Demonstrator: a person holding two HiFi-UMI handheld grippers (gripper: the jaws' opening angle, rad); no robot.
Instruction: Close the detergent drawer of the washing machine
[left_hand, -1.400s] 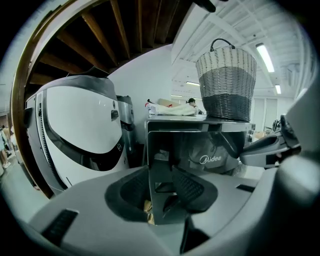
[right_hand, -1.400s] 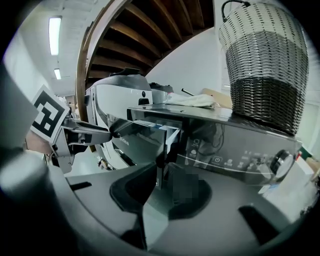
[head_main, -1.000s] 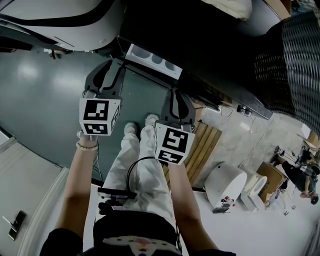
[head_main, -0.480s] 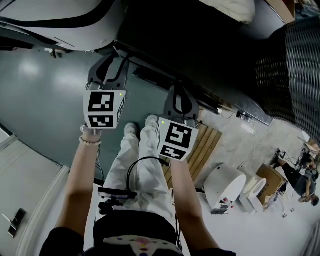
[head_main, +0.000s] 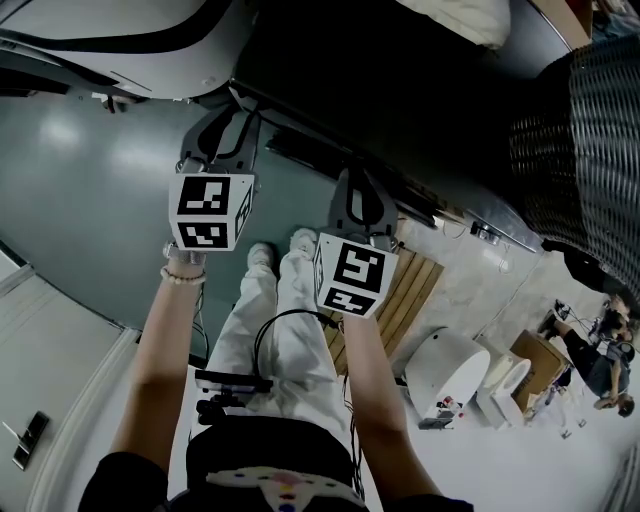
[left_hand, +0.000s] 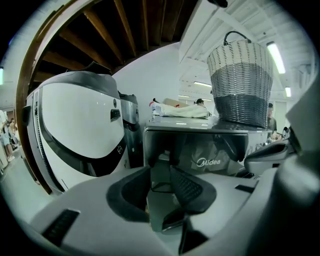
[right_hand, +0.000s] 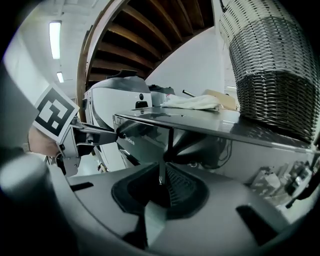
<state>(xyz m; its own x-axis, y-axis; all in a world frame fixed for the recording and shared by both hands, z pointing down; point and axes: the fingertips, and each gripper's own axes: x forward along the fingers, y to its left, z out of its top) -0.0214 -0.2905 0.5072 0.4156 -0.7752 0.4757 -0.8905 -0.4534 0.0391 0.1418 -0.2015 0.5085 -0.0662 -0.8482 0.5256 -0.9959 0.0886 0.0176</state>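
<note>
The dark washing machine (head_main: 400, 90) fills the top of the head view, and its glossy front (left_hand: 210, 150) faces me in the left gripper view. The detergent drawer's front (head_main: 298, 150) shows only as a dark strip in the panel, with no white compartments visible. My left gripper (head_main: 222, 122) (left_hand: 159, 172) points at the panel's left end; its jaws have just been closing, stand apart, and hold nothing. My right gripper (head_main: 358, 188) (right_hand: 162, 177) hangs lower and to the right, below the machine's front edge (right_hand: 145, 132). Its jaws have just been closing to a narrow gap, nothing between them.
A wicker basket (left_hand: 240, 85) (right_hand: 272, 75) and a white cloth (left_hand: 182, 111) sit on the machine's top. A large white rounded appliance (left_hand: 75, 130) stands to the left. On the floor lie a wooden pallet (head_main: 405, 290) and a white round device (head_main: 450, 370).
The white drawer with its compartments stuck out of the machine's front a second ago; it no longer shows. The left gripper has moved forward towards the panel. The right gripper has hardly moved.
</note>
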